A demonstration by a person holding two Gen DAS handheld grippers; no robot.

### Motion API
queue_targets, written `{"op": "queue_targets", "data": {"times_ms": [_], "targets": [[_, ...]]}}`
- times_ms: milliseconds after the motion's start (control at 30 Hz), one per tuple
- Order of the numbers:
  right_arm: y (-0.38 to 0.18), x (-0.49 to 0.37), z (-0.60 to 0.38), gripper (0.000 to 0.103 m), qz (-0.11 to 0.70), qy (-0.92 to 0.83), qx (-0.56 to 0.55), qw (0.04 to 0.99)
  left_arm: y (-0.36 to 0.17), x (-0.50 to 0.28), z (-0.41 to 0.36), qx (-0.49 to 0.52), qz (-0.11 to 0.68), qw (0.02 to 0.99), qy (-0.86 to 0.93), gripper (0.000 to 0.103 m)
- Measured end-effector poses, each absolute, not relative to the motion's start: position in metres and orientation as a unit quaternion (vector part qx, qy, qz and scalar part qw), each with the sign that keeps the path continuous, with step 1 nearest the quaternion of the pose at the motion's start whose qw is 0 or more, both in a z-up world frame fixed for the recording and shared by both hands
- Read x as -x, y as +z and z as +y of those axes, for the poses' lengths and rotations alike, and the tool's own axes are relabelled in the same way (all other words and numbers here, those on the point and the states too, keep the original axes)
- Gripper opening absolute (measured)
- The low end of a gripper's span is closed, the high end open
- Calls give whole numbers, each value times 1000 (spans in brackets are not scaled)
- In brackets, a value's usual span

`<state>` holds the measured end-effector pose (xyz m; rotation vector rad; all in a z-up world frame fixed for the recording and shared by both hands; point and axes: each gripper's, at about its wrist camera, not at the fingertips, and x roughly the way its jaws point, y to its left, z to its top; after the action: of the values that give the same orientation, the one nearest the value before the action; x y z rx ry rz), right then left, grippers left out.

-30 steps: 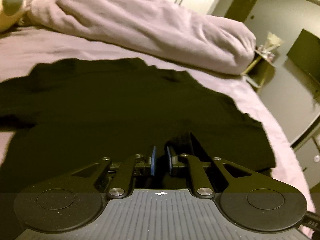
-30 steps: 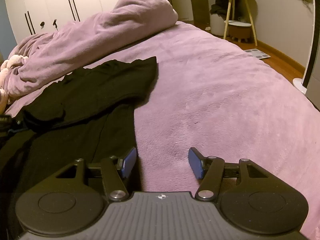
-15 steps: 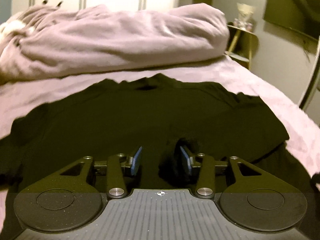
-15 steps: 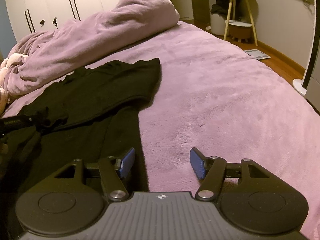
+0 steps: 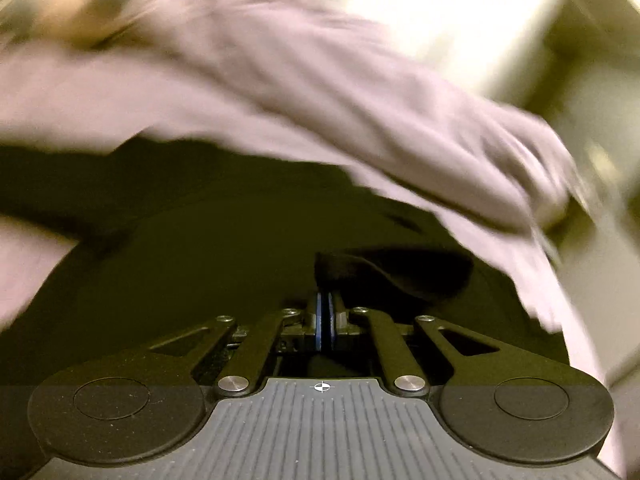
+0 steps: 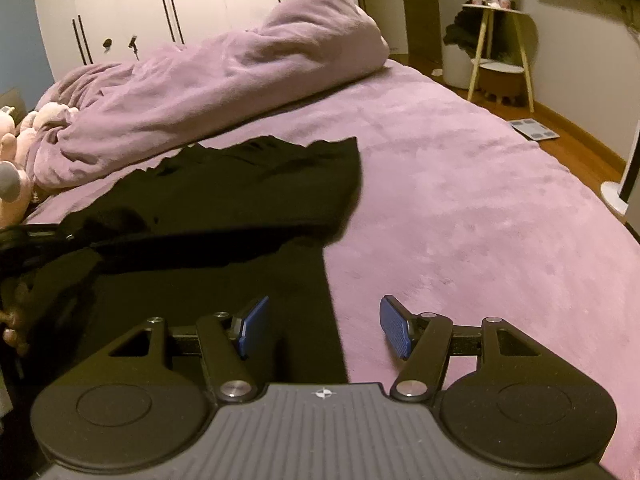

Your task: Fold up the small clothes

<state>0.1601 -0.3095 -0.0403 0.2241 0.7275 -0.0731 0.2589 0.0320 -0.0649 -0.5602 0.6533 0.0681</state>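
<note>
A black garment [image 6: 224, 216] lies partly folded on the purple bed [image 6: 460, 200]. In the left wrist view, which is blurred by motion, the garment [image 5: 200, 248] fills the middle. My left gripper [image 5: 325, 312] is shut on a bunched fold of the black garment [image 5: 392, 272], just past its blue pads. My right gripper [image 6: 324, 324] is open and empty, low over the garment's right edge, with the left finger over black cloth and the right finger over the bedspread.
A rolled purple duvet [image 6: 224, 92] lies across the back of the bed; it also shows in the left wrist view [image 5: 320, 92]. Pink plush toys [image 6: 16, 168] sit at the far left. A side table [image 6: 500, 44] and a floor scale [image 6: 534, 130] stand beyond the bed's right side.
My left gripper opened half a second ago and has now shut on a fold of the garment, swinging fast. The right gripper stayed open and moved slightly forward.
</note>
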Motion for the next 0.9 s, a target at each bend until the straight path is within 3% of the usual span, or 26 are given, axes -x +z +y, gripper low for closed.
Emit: {"op": "queue_targets", "data": {"times_ms": [133,233,267,300,400,500,567,600,667,700,733,767,900], "targets": [[-39,-166,-303,61,356,-21,-115,927,-78,-244,57,312,333,889,40,15],[-36,-171,-298,61,352,-5,-125,927,-72,-242,64,295,325,898,23,32],[-36,-172,-297,61,352,1,-131,927,-68,-244,64,282,319,904,23,50],[-35,-175,-297,61,352,7,-139,925,-63,-248,63,268,315,910,25,61],[-36,-183,-297,61,355,21,-168,920,-54,-270,62,244,313,918,1,70],[-42,-194,-296,61,360,22,-189,913,-60,-306,53,209,355,911,-26,70],[-46,-200,-294,61,364,16,-194,911,-65,-325,38,151,375,914,-34,64],[-47,-203,-294,61,364,14,-196,910,-66,-330,31,123,378,917,-34,53],[-49,-207,-293,60,363,9,-194,911,-68,-339,22,94,386,917,-40,44],[-49,-210,-293,60,362,7,-192,912,-67,-342,20,95,384,917,-46,32],[-50,-212,-292,60,362,7,-192,912,-66,-344,18,94,382,918,-48,27],[-50,-216,-292,58,362,6,-192,912,-64,-346,16,89,379,920,-49,8],[-54,-228,-294,56,364,7,-214,907,-57,-348,16,87,360,927,-59,7]]}}
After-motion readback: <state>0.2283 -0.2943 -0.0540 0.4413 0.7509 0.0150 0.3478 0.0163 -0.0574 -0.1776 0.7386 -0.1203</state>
